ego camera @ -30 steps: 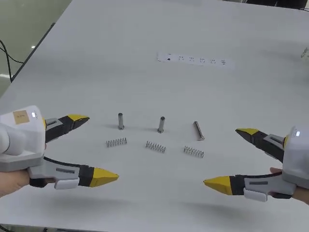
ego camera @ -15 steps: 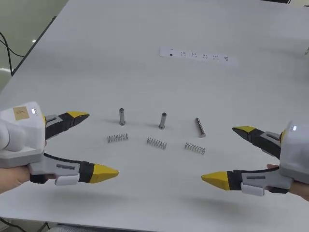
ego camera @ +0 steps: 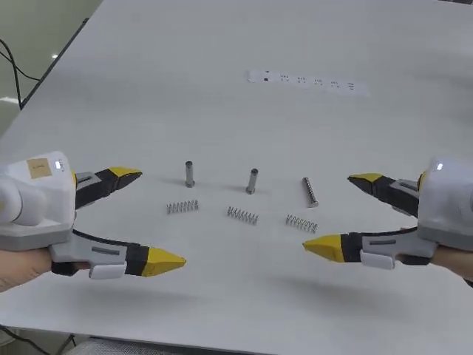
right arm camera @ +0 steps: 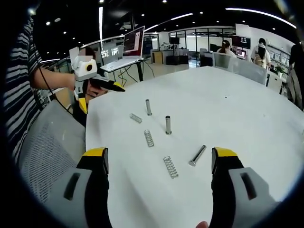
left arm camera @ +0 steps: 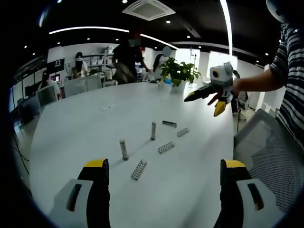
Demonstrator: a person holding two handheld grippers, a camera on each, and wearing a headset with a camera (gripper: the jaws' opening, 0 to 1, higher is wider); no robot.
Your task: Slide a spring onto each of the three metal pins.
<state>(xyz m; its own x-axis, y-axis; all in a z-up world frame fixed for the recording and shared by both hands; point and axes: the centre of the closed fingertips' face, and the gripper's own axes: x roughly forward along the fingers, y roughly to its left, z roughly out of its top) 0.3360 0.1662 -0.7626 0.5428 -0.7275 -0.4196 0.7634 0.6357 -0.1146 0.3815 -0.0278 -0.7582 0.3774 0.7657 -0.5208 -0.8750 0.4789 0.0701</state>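
Two metal pins stand upright on the white table, and a third pin lies on its side to their right. Three loose springs lie in a row just in front of them. My left gripper hovers open, left of the row, nothing between its jaws. My right gripper hovers open just right of the right spring, also holding nothing. In the left gripper view the nearest spring and pin lie ahead. In the right gripper view the lying pin and nearest spring lie between the jaws.
A white power strip lies flat at the far side of the table. The table's near edge runs just below both grippers. A potted plant stands at the far end, people sit at desks beyond, and a mesh chair is close by.
My right gripper has moved inward, closer to the right spring and the lying pin. The left gripper holds its place. Pins and springs have not moved; the head camera shifted slightly.
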